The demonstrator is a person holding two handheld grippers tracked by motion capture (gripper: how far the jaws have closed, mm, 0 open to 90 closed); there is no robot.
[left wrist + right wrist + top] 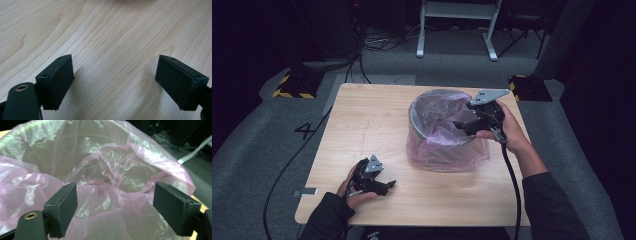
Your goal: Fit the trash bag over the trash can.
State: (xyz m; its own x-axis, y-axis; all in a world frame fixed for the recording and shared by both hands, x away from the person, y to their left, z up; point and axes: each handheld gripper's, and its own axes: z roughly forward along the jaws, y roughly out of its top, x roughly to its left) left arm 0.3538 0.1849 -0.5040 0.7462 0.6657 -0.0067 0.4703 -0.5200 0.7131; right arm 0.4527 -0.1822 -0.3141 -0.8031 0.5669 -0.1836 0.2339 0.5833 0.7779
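Note:
A round dark bin (424, 131) stands on the wooden table (362, 120), lined with a thin pink plastic bag (447, 147) that drapes over its rim and down its front. My right gripper (464, 125) hovers open at the bin's right rim, jaws pointing into the bag (110, 182), nothing between them. My left gripper (387, 186) rests low near the table's front left, open over bare wood (112, 45).
A black cable (511, 180) trails from the right gripper toward the table's front edge. Beyond the table lie grey floor, yellow-black striped blocks (292, 86) and a white frame's legs (457, 30). Bare wood spreads left of the bin.

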